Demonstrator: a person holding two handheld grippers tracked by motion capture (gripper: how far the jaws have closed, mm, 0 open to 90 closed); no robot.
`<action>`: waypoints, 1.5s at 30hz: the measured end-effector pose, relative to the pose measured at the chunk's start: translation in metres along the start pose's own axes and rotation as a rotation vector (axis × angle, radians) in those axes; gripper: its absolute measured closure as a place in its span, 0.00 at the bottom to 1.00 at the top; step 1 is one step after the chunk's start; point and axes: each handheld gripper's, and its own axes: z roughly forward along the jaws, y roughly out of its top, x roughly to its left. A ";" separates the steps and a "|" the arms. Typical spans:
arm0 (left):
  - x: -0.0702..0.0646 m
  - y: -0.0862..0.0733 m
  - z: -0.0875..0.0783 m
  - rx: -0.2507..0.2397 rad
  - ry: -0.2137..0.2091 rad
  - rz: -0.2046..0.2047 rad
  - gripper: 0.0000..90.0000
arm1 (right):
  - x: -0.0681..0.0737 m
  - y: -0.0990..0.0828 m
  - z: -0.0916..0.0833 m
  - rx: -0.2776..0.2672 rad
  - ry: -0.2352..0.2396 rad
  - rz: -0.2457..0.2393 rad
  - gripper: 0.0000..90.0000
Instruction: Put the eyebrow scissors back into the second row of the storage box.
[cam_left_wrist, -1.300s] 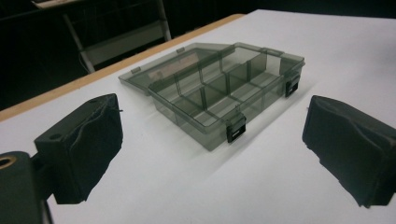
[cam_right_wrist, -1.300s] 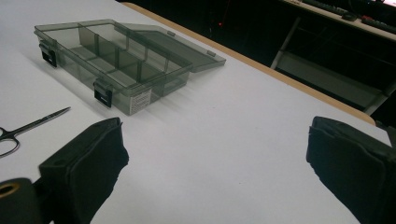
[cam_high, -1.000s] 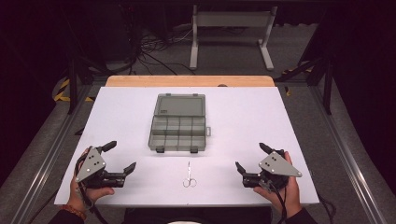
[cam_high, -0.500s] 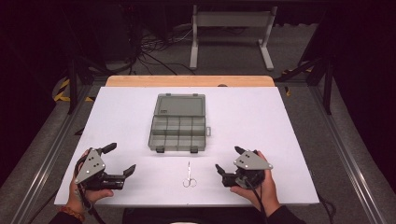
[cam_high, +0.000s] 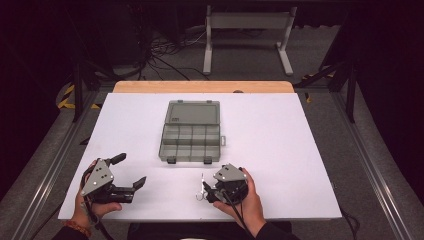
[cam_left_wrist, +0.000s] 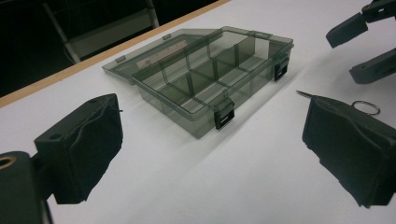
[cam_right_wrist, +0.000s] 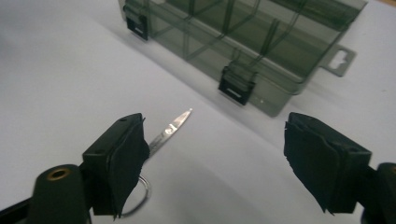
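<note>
A small pair of steel scissors (cam_high: 201, 186) lies flat on the white table (cam_high: 280, 145), in front of a smoky clear compartment box (cam_high: 191, 143) whose lid (cam_high: 193, 113) is folded back flat. My right gripper (cam_high: 209, 191) stands open right beside the scissors. In the right gripper view the blade (cam_right_wrist: 171, 129) and a finger ring (cam_right_wrist: 142, 195) lie by the left pad (cam_right_wrist: 122, 164), with the box (cam_right_wrist: 252, 42) just beyond. My left gripper (cam_high: 131, 170) rests open at the front left, nothing between its jaws; its view shows the box (cam_left_wrist: 210, 74) and a scissor ring (cam_left_wrist: 365, 107).
A wooden strip (cam_high: 200, 87) runs along the table's far edge. Behind it stand a metal frame (cam_high: 247, 35) and cables on a dark floor. Bare white tabletop spreads left and right of the box. The box compartments look empty.
My right gripper has travelled left along the front of the table, from the right side to the scissors. The left gripper and the box have stayed put.
</note>
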 end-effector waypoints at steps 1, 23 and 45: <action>0.000 0.000 0.001 0.001 0.000 0.003 0.07 | 0.002 0.001 0.003 0.006 0.000 0.005 0.27; -0.001 0.000 0.002 0.022 -0.002 0.018 0.08 | 0.018 0.007 0.031 0.133 0.085 0.020 0.89; 0.002 -0.001 0.003 0.043 -0.013 0.014 0.09 | 0.014 0.006 0.030 0.127 0.083 0.029 0.95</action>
